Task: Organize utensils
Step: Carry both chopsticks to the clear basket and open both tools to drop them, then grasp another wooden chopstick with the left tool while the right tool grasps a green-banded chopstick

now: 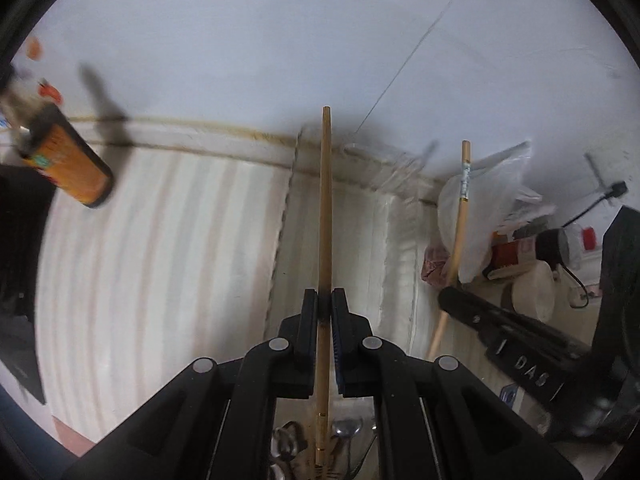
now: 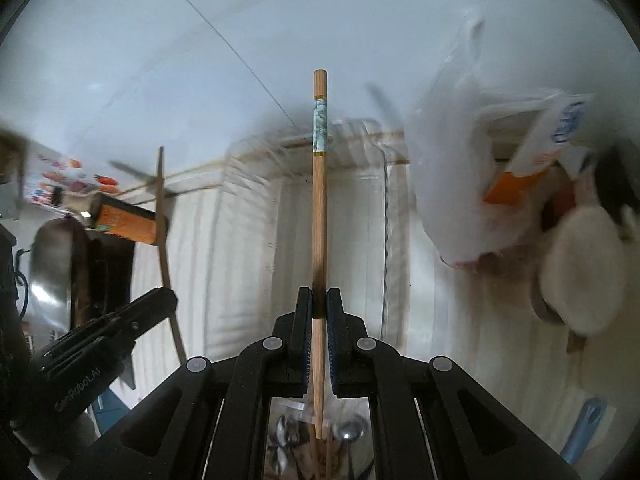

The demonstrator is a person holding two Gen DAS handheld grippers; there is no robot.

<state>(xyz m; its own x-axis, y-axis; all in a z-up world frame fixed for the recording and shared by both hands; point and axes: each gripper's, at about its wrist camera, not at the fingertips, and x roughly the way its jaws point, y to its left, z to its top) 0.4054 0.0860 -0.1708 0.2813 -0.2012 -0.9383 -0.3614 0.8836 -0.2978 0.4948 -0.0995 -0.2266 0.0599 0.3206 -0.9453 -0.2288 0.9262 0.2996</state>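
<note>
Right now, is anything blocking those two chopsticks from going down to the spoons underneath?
Nothing visible does. Each chopstick hangs upright in closed fingers, its lower end just above the spoons.

My left tool (image 1: 324, 308) has a chopstick (image 1: 325, 216) between its jaws, standing up ahead of it. To its right my right tool (image 1: 472, 312) holds a second chopstick (image 1: 462, 216). Behind both, the striped cloth (image 1: 160, 240) covers the desk up to the wall (image 1: 280, 40). A cylindrical can (image 1: 72, 164) sits far left, a plastic bag (image 1: 488, 204) far right by the wall. Spoons (image 2: 348, 430) lie below the tools, under the chopsticks
</note>
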